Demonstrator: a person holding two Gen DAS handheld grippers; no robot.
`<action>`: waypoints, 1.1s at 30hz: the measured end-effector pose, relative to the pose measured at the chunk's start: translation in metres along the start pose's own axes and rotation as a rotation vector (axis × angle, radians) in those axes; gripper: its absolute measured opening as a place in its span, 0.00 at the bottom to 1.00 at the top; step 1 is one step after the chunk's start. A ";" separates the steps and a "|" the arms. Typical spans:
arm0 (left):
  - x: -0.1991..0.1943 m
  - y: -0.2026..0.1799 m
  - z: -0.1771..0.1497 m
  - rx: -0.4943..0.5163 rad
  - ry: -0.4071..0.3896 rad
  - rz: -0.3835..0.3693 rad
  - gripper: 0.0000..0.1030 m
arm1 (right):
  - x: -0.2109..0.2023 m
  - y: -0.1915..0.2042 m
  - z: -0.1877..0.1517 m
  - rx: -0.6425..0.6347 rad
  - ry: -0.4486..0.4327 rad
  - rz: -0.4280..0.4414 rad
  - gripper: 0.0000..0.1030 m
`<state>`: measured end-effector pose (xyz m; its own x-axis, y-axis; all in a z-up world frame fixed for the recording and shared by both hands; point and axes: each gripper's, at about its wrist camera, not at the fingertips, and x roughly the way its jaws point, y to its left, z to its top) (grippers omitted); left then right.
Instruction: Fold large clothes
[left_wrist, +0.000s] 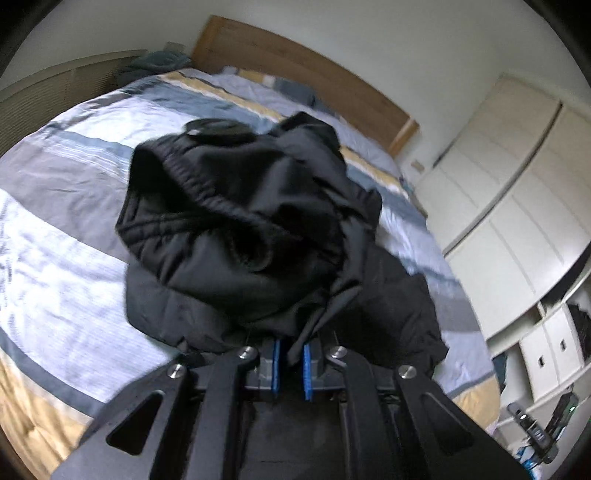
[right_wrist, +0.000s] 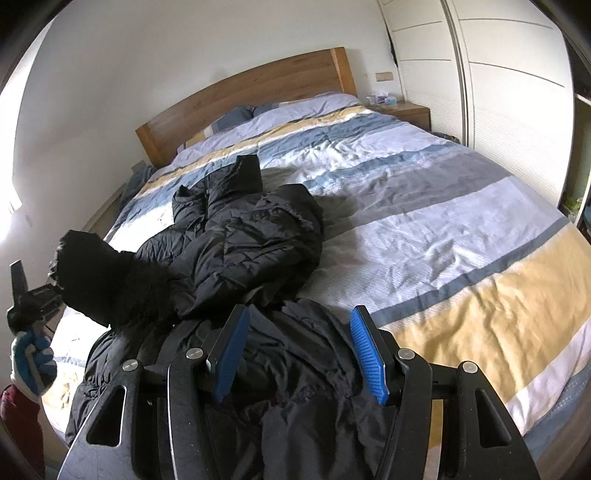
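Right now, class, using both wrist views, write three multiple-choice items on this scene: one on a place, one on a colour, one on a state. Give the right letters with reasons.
1. Where does the black jacket lie?
A. on the striped bed cover
B. on the floor
C. in the wardrobe

2. What colour are the gripper pads?
A. red
B. blue
C. green

3. How do the two grippers stand?
A. both open
B. left gripper shut on jacket cloth, right gripper open
C. both shut on cloth

Key: 1 A, the jacket is spread over the cover, below the wooden headboard. 2 B, blue ribbed pads show in both views. 3 B, the left jaws pinch a lifted fold, while the right jaws stand wide apart over the jacket.
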<state>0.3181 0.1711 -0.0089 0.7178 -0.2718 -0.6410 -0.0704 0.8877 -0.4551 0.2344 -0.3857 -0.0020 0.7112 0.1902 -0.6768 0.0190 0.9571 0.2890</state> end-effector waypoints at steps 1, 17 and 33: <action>0.007 -0.009 -0.007 0.022 0.017 0.011 0.08 | -0.001 -0.005 -0.002 0.008 0.002 0.001 0.55; 0.079 -0.042 -0.073 0.023 0.204 0.030 0.18 | 0.005 -0.048 -0.019 0.078 0.021 -0.013 0.56; 0.019 0.031 -0.035 0.058 0.169 0.001 0.40 | 0.077 0.077 -0.016 -0.168 0.142 0.139 0.57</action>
<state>0.3050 0.1802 -0.0570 0.5908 -0.3254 -0.7382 -0.0276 0.9063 -0.4216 0.2791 -0.2939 -0.0426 0.5928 0.3402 -0.7300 -0.1978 0.9401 0.2775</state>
